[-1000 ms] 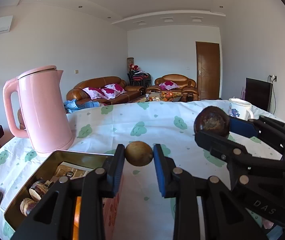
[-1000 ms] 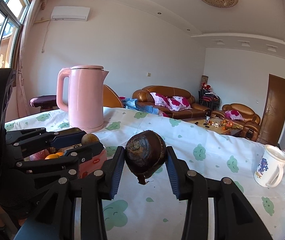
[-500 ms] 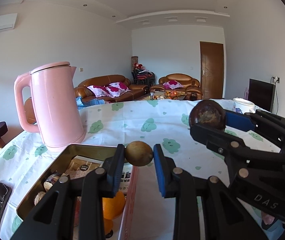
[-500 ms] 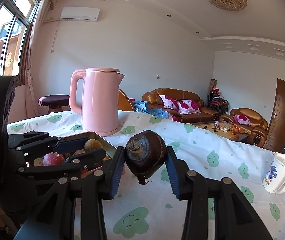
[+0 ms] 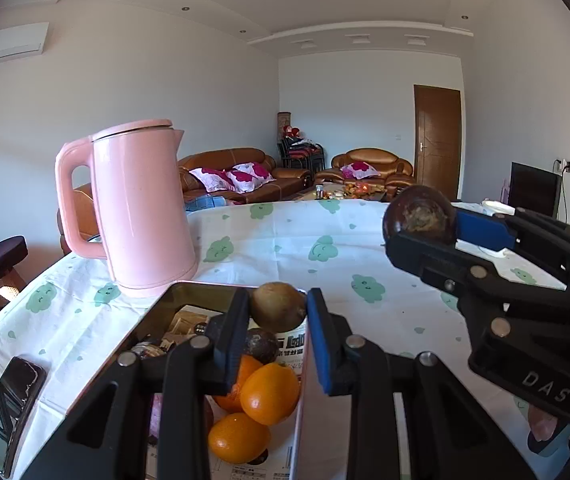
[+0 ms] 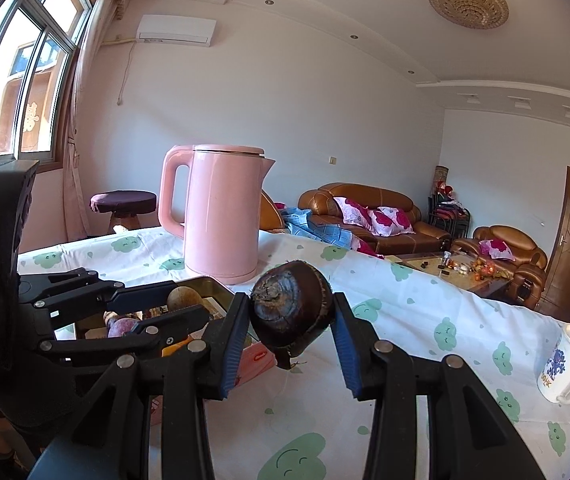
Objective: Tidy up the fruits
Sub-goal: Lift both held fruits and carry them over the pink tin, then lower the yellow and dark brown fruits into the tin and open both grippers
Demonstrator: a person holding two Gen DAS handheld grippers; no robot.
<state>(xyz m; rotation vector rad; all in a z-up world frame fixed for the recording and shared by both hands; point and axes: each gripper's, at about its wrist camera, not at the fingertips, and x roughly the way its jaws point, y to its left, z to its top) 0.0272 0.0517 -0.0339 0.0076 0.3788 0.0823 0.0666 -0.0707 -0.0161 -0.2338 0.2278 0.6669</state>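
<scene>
Brown kiwi (image 5: 278, 307) is clamped in the left tool (image 5: 278, 312) above the fruit box (image 5: 299, 420) (presumably for dropping in), while at two o'clock the right tool (image 6: 291, 322) grips a dark fruit (image 6: 291, 314).

Left tool (image 5: 278, 320) raised, jaws clamped on small fruit; right tool (image 6: 291, 322) alongside, level, jaws clamped on dark fruit

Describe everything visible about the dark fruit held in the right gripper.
The dark fruit is roundish, deep brown-purple, with a rough grey, crusty patch on one end and a small stub below. It looks hard-skinned and dry. The right gripper clamps it between its blue pads, lifted above the patterned tablecloth, touching nothing else. The left wrist view shows it too.
</scene>
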